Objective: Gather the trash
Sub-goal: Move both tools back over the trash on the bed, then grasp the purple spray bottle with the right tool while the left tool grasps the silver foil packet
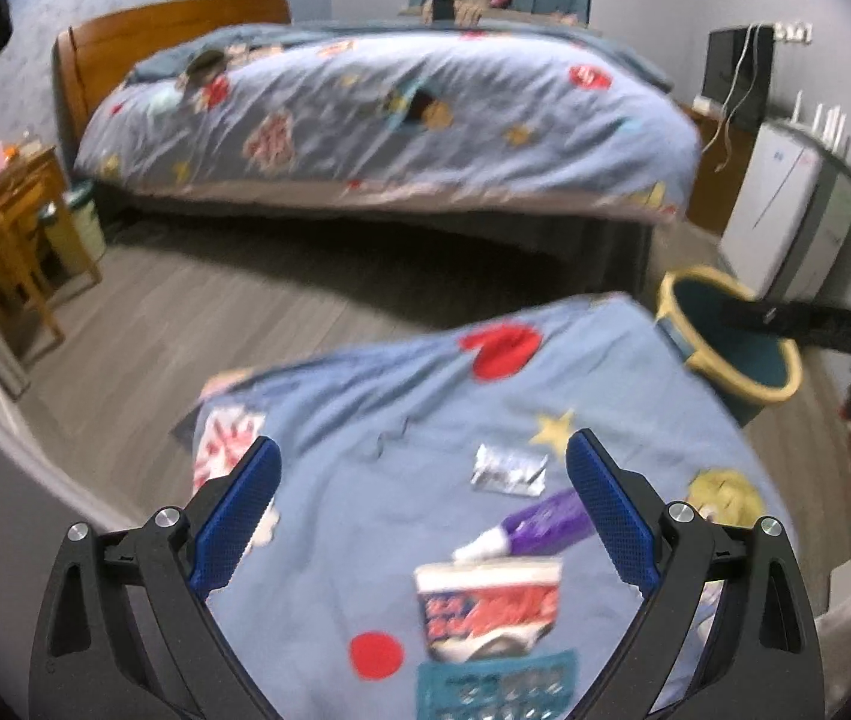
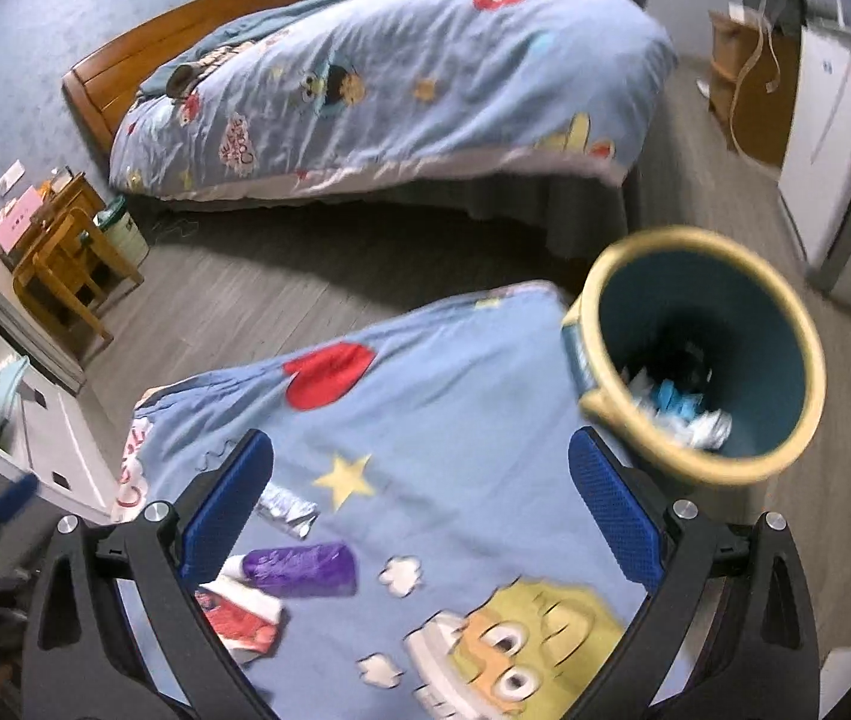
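While both claws hang spread and empty over the blue cover point(image 1: 401, 420), the left gripper point(image 1: 425, 516) frames a silver wrapper point(image 1: 508, 470), purple tube point(image 1: 536, 525) and red-white packet point(image 1: 488, 606) at lower centre. Seen past the right gripper point(image 2: 422, 516), the bin point(image 2: 785, 324) sits at right, scraps inside.

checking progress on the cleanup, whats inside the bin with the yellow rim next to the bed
The bin already holds trash at the bottom: crumpled white and blue wrappers. They are blurred, so no count, and anything beneath them or in the dark far corner is hidden.
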The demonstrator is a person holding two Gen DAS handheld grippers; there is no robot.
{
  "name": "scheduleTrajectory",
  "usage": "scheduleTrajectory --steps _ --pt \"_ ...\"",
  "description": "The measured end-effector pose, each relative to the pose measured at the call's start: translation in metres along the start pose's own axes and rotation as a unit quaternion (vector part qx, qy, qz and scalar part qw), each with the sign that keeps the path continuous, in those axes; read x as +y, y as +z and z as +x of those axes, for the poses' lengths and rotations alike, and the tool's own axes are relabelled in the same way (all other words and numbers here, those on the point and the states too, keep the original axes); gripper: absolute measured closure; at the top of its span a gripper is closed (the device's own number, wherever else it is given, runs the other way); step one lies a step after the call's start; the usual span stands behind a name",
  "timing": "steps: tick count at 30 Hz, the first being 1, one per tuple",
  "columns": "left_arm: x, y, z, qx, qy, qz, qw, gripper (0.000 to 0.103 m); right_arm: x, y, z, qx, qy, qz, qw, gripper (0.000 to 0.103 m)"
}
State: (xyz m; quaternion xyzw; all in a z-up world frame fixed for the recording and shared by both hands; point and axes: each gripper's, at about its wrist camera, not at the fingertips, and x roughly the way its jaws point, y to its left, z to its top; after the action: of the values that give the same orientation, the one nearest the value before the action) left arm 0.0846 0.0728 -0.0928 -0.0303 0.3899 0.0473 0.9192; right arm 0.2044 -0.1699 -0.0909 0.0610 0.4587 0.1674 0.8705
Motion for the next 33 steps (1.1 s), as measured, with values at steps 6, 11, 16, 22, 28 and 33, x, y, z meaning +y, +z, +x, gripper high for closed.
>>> scheduleTrajectory --steps 6,11,16,22,28,33 --pt "0.018 -0.016 0.01 0.034 0.023 -0.009 0.9991 0.008 0.026 -0.031 0.014 0.034 0.001 -0.013 0.999 0.006" --pt "0.032 -0.02 0.003 0.03 0.027 -0.021 0.9989 0.008 0.037 -0.057 0.035 0.082 0.005 -0.01 0.997 0.006" --pt "0.047 -0.019 0.001 0.026 0.057 -0.037 0.9974 0.008 0.049 -0.069 0.056 0.116 0.006 -0.016 0.993 0.011" --pt "0.062 -0.016 0.002 0.019 0.064 -0.053 0.9964 0.008 0.063 -0.078 0.086 0.158 0.027 0.029 0.987 0.024" --pt "0.062 -0.015 0.006 0.016 0.059 -0.03 0.9977 0.008 0.078 -0.086 0.116 0.19 0.031 0.069 0.979 0.031" --pt "0.062 -0.01 0.01 0.011 0.053 -0.016 0.9984 0.008 0.084 -0.085 0.132 0.187 0.019 0.078 0.979 0.034"
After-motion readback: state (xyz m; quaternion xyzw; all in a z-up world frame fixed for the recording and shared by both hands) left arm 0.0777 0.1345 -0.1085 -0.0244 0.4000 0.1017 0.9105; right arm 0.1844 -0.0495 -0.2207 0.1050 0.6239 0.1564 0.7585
